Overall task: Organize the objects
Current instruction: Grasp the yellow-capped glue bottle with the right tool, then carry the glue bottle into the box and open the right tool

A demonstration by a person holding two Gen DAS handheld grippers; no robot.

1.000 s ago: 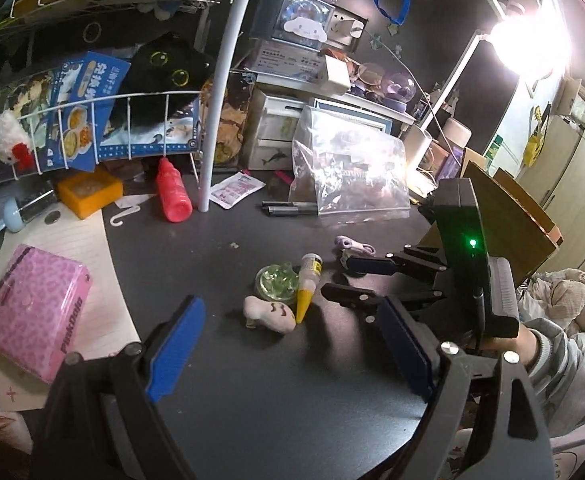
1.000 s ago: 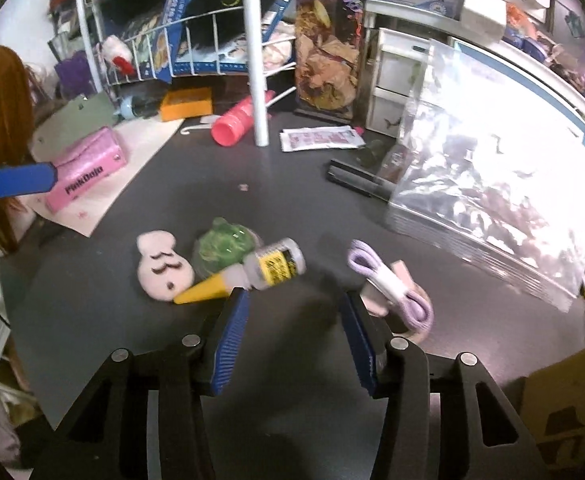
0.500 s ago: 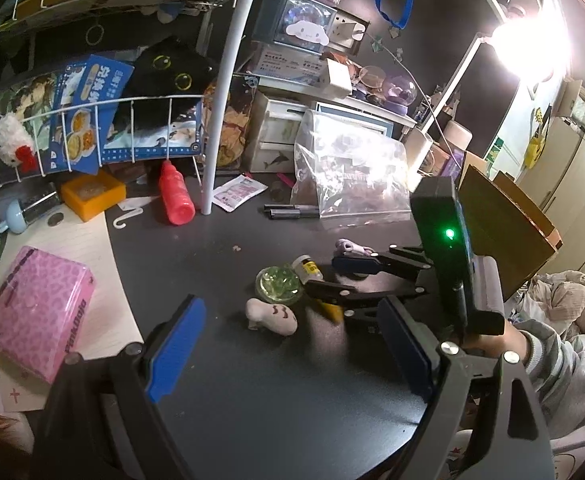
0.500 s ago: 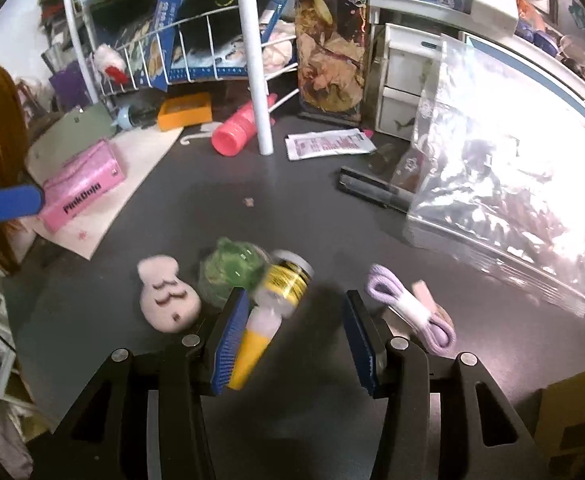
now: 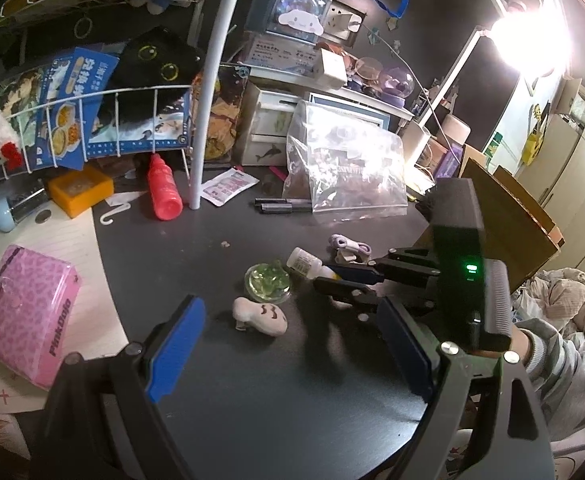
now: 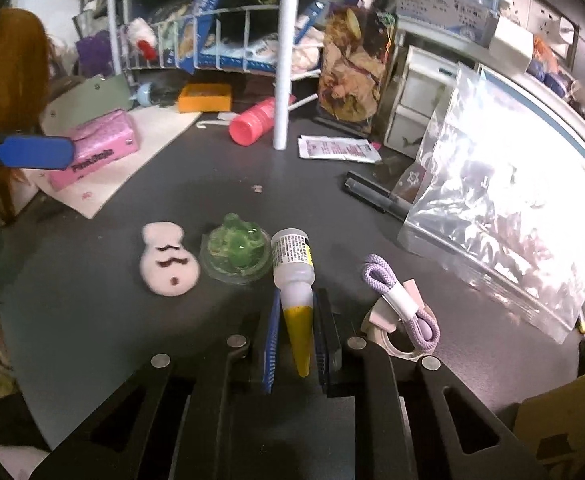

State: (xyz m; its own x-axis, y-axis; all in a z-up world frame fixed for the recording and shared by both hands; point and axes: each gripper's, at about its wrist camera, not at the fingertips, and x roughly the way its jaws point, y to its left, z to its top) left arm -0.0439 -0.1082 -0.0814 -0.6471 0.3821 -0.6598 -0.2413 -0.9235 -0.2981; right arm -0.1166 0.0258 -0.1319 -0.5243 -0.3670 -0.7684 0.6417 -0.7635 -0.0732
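Observation:
A small glue bottle (image 6: 292,256) with a white body and a yellow cone cap lies on the dark desk (image 6: 172,200). My right gripper (image 6: 297,308) is shut on its yellow cap, with the bottle's base pointing away from me. The left wrist view shows the same grip, my right gripper (image 5: 332,274) pinching the glue bottle (image 5: 302,261). Left of the bottle sit a green glass dish (image 6: 236,254) and a pink plush face (image 6: 168,264). To its right a purple cord (image 6: 396,300) rests on a tape roll (image 6: 388,336). My left gripper (image 5: 292,356) hangs open over the near desk, with nothing between its fingers.
A clear zip bag (image 6: 504,216) and black pens (image 5: 280,206) lie at the back right. A white pole (image 5: 208,92), a red bottle (image 5: 164,194), an orange box (image 5: 80,190) and a wire rack (image 5: 92,96) stand behind. A pink tissue pack (image 5: 24,312) lies left, a cardboard box (image 5: 508,220) right.
My right gripper has closed on the glue bottle's yellow cap; the bottle swung from lying sideways to pointing away from the gripper. The left gripper stayed still and open.

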